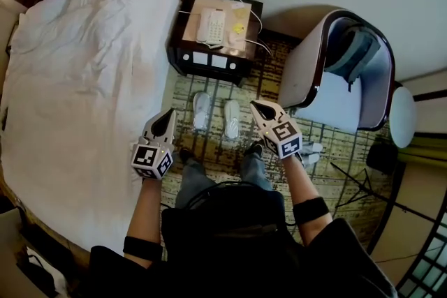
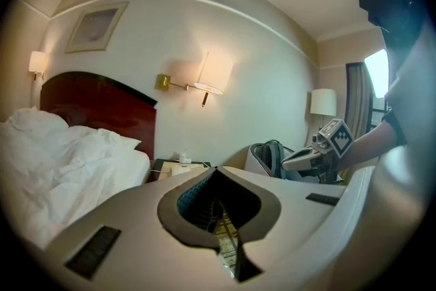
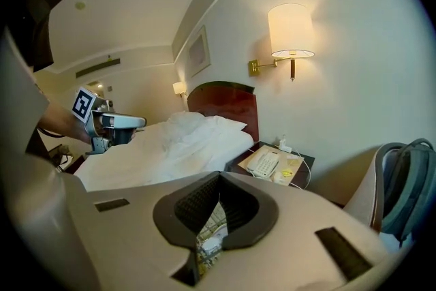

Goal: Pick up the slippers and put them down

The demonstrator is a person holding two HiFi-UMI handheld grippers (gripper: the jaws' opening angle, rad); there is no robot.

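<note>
Forearms (image 1: 147, 209) ringed with black bands reach up from the bottom of the head view, each bearing a pale, wedge-shaped gripper with a checkered marker cube. Left gripper (image 1: 168, 115) and right gripper (image 1: 257, 107) are both clenched, with nothing between their ribbed dark pads. Just beyond the tips, two white, soft-looking slippers (image 1: 231, 119) lie side by side on the gold-and-dark patterned carpet (image 1: 213, 143), before the glossy dark nightstand (image 1: 178, 45) and beside the rumpled white bed (image 1: 84, 80).

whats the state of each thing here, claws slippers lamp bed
left claw: shut, empty
right claw: shut, empty
slippers: side by side on the carpet, not held
wall lamp: lit
bed: covers rumpled
</note>
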